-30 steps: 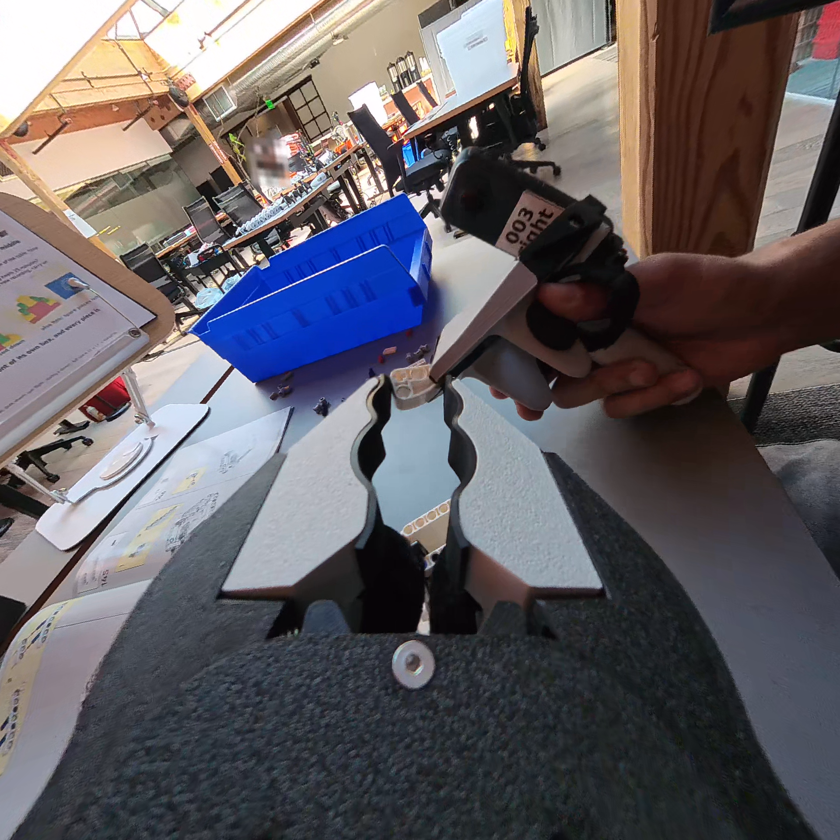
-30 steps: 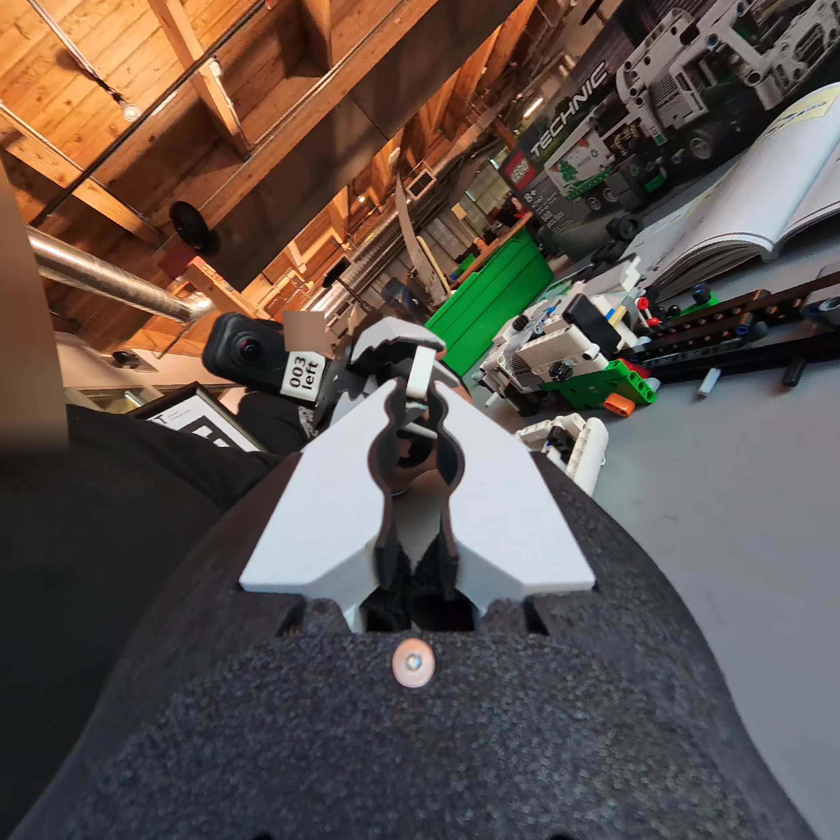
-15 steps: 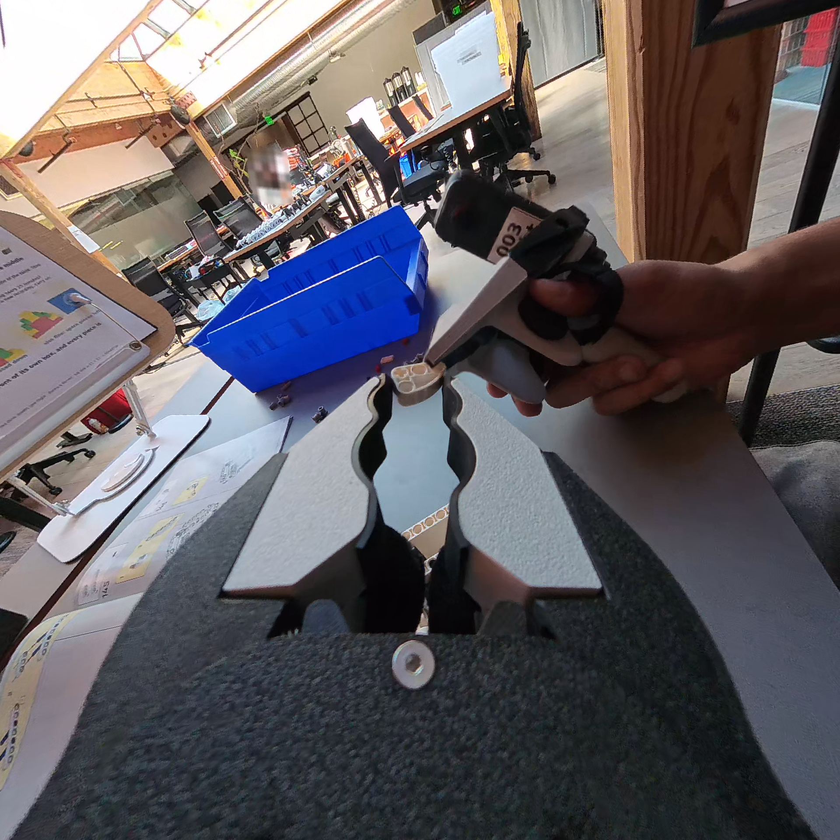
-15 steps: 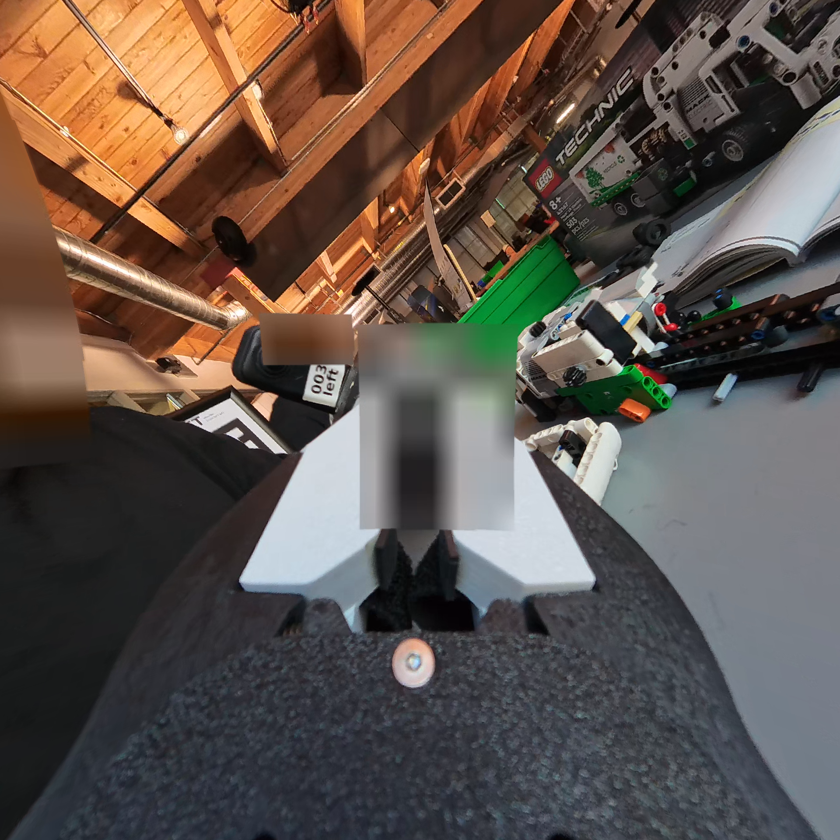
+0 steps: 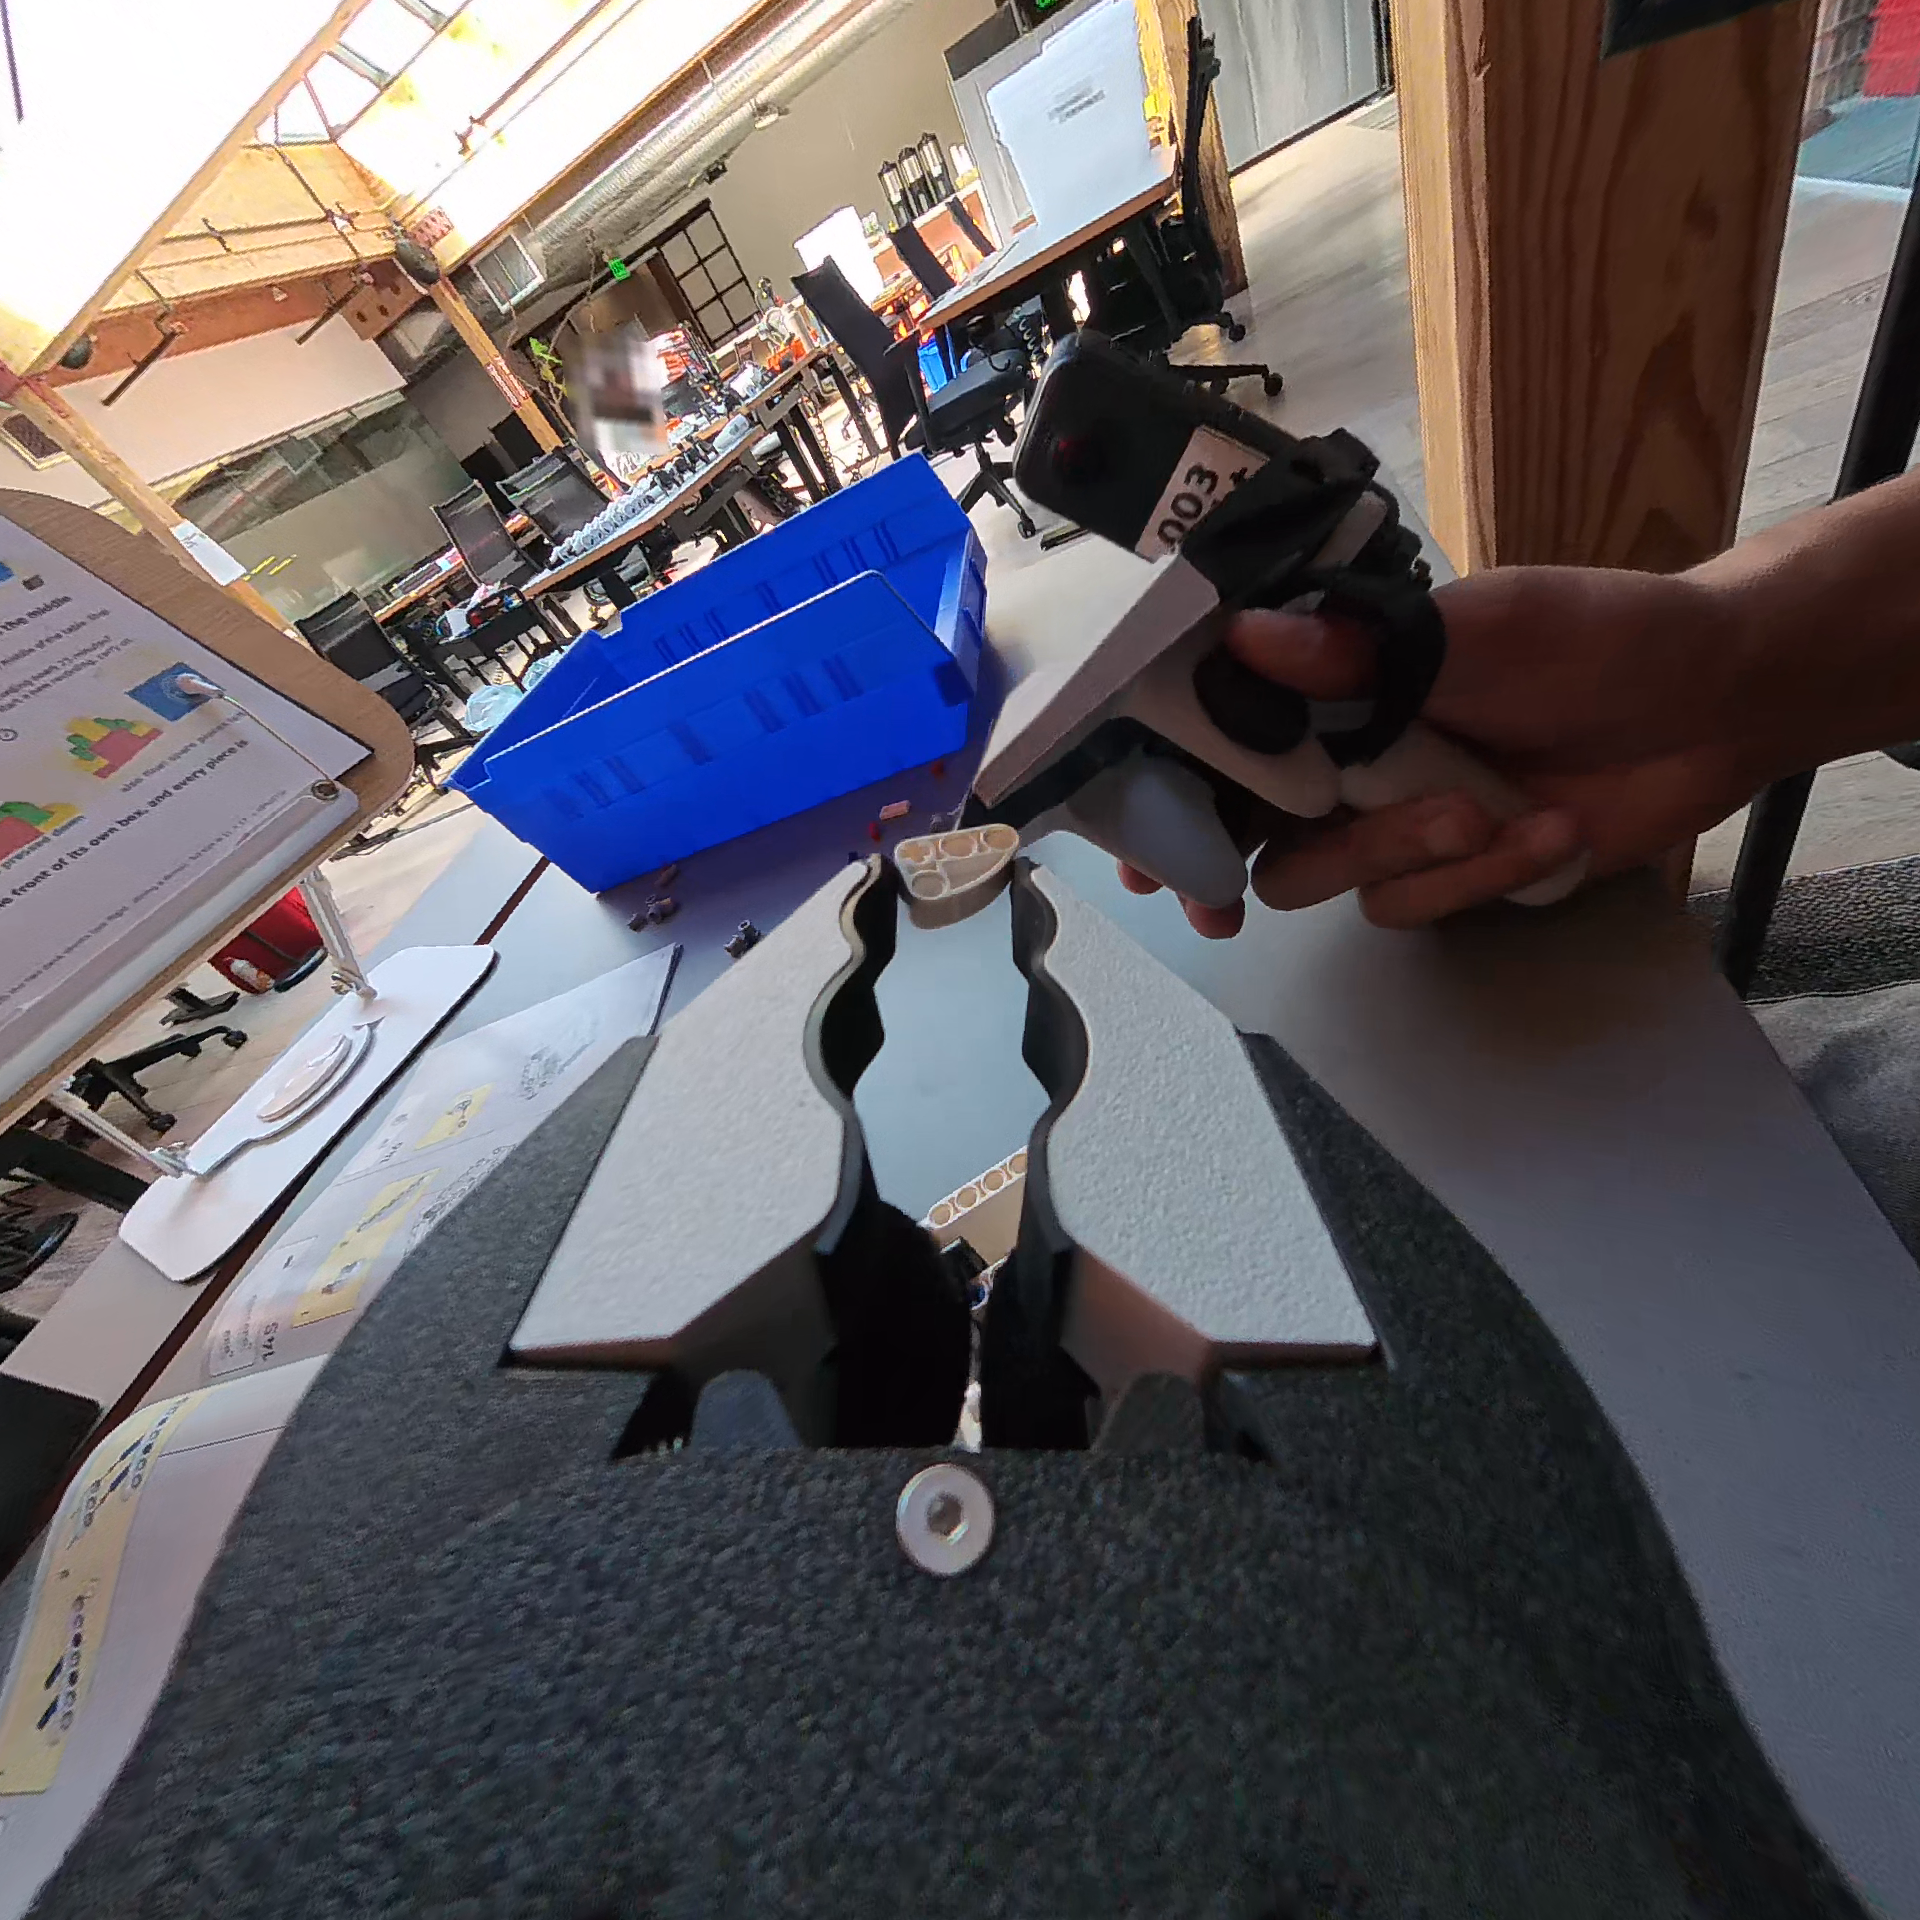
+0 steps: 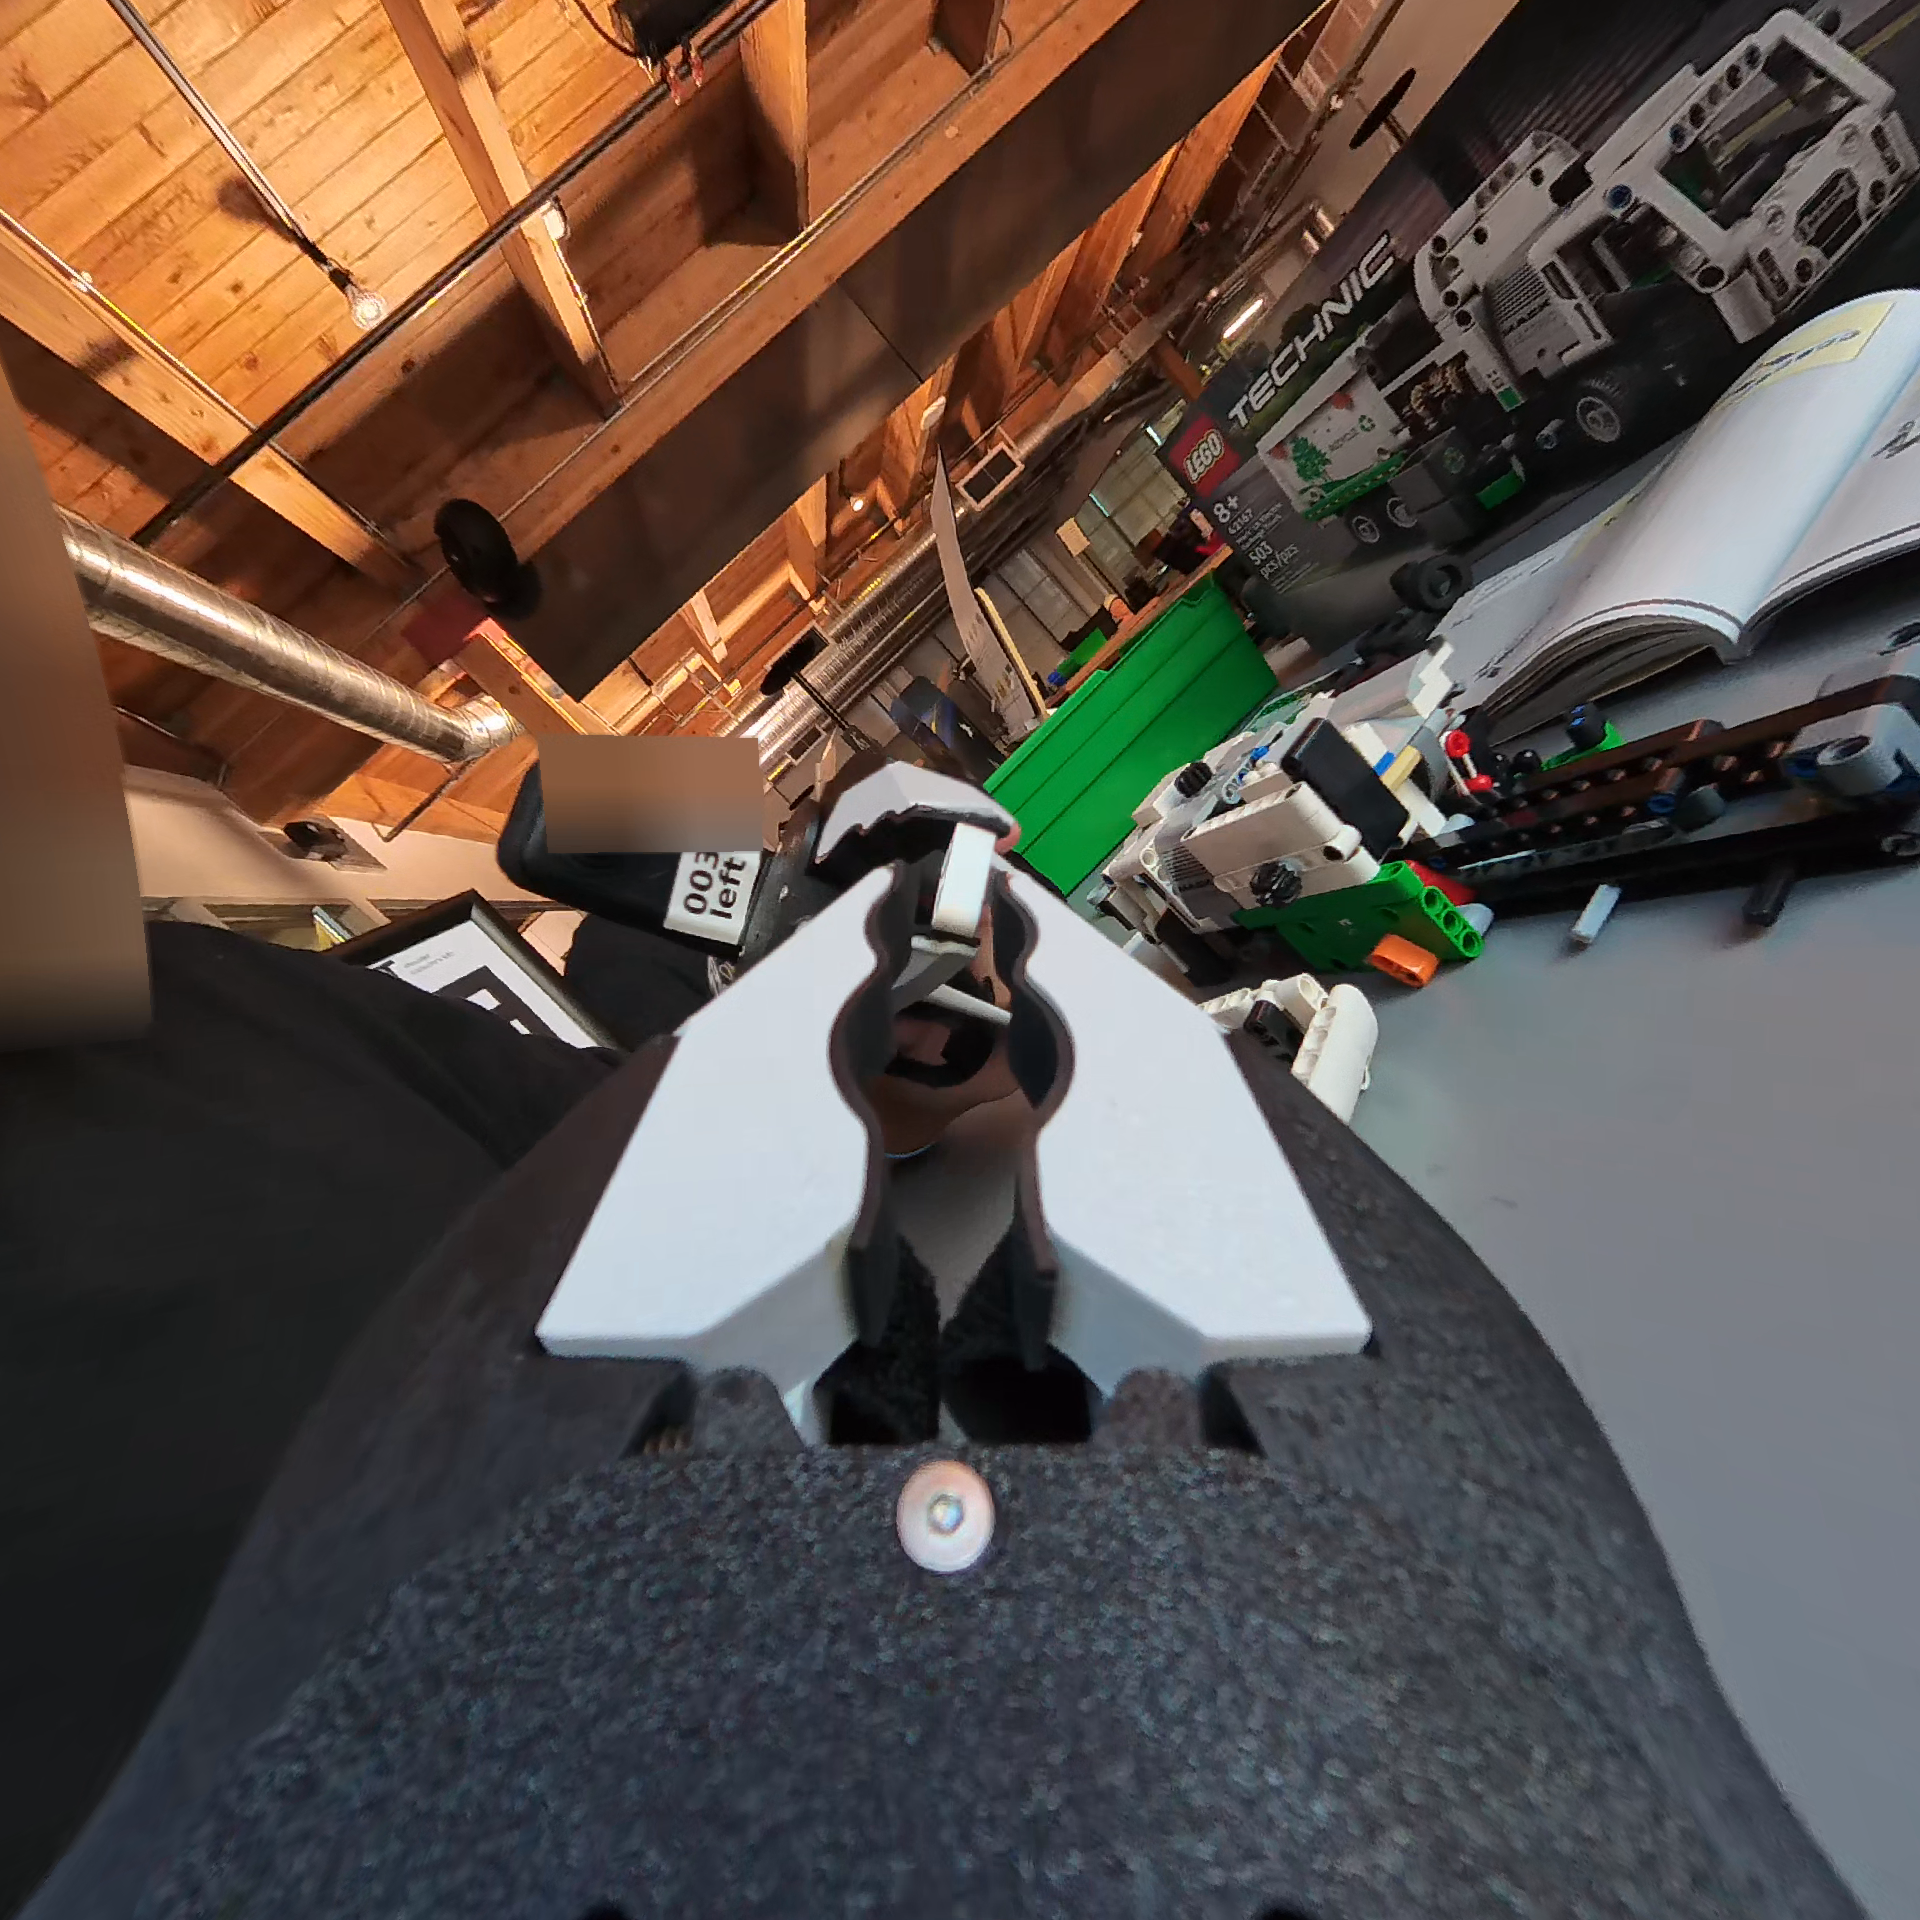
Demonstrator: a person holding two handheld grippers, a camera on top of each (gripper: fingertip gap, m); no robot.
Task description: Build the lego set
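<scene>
The left fingers (image 5: pixel 951 883) pinch a white beam (image 5: pixel 954 871) at their very tips, its holed face turned up. From the right, the right fingers (image 6: pixel 951 904) close on that same beam (image 6: pixel 961 883), which stands upright between them, above the tabletop (image 6: pixel 1662 1195).

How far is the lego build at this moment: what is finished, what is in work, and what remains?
Done: a white and green truck section stands assembled on the table.
In hand: the left claw and the right claw both pinch one small white piece at their tips.
Left: a long dark beam frame, a white sub-assembly and small loose pins by the blue bin lie unjoined, so much remains.
</scene>
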